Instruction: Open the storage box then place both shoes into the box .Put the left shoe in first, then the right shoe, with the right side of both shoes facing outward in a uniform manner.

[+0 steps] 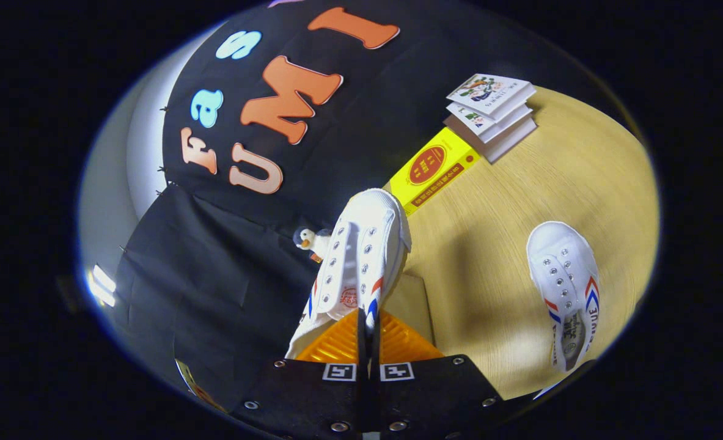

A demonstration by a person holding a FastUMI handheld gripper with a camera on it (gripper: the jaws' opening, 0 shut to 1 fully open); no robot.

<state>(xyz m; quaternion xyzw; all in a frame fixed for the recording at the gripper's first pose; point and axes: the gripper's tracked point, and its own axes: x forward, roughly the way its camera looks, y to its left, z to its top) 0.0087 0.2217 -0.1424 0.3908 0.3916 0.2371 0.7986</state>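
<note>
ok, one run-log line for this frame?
tool: shut on white canvas shoe, lifted | second white canvas shoe: on wooden table | stage: carrying a shoe

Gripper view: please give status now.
Gripper shut on lifted shoe. Other shoe lies on table. Books beyond, nothing blocking.
</note>
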